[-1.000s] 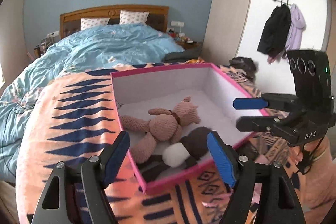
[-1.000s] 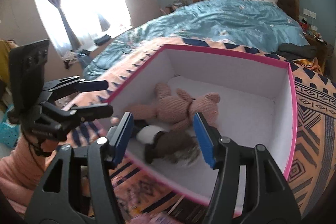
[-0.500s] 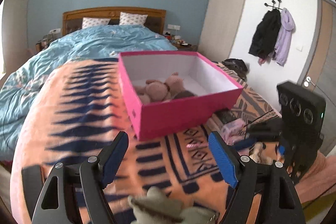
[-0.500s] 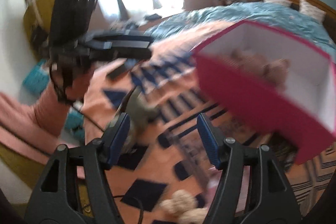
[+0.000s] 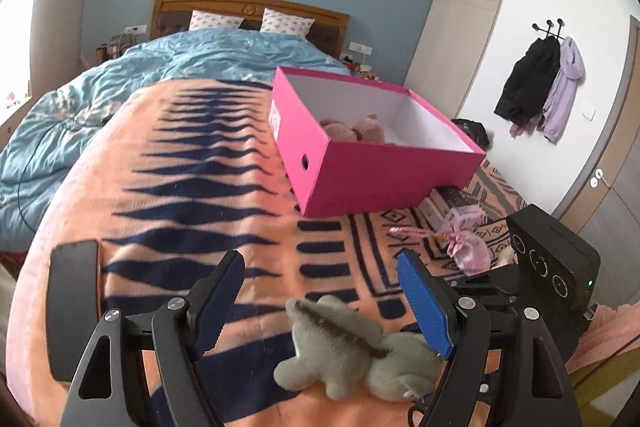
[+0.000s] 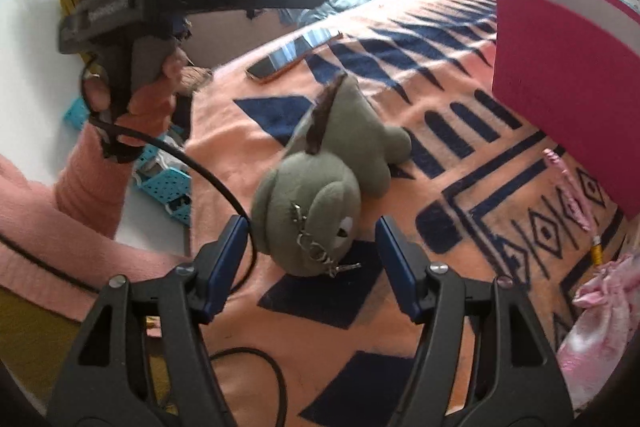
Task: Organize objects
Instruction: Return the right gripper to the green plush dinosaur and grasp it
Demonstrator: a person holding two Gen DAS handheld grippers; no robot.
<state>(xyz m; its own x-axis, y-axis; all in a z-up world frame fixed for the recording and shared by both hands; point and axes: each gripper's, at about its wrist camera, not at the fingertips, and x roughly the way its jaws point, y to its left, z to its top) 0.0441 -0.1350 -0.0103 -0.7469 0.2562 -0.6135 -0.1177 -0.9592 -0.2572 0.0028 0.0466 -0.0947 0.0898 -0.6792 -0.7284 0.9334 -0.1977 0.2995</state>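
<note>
Blue-padded jaws of the right gripper (image 6: 310, 265) stood apart on either side of the head of a green plush dinosaur (image 6: 328, 171). A gap showed between each pad and the plush, so nothing was gripped; the opening had just widened slightly. The dinosaur lay on its side on the orange blanket with navy pattern (image 6: 460, 95), its brown back ridge running away from the gripper and a metal keychain clasp (image 6: 316, 247) hanging from its head.

The left gripper (image 5: 320, 291) was held over the same toy from the opposite direction, jaws likewise spread and empty. In the left wrist view the dinosaur (image 5: 352, 347) lay low between the two fingers, nearer the blue-padded one, and whether that pad touched it could not be told. The hand (image 6: 156, 83) holding the left gripper wore a salmon-pink sleeve (image 6: 92, 171).

Further out on the blanket, a smartphone (image 6: 296, 55) lay screen up beyond the dinosaur. A pink open box (image 5: 380, 151) sat toward the middle of the bed, with a brown knitted teddy bear (image 5: 356, 131) inside it. A pink patterned pouch (image 5: 468, 251) and a small tissue pack (image 5: 464, 217) lay near the box's front corner. Behind the blanket were a blue duvet (image 5: 180, 67), two pillows and a wooden headboard (image 5: 248, 7).
</note>
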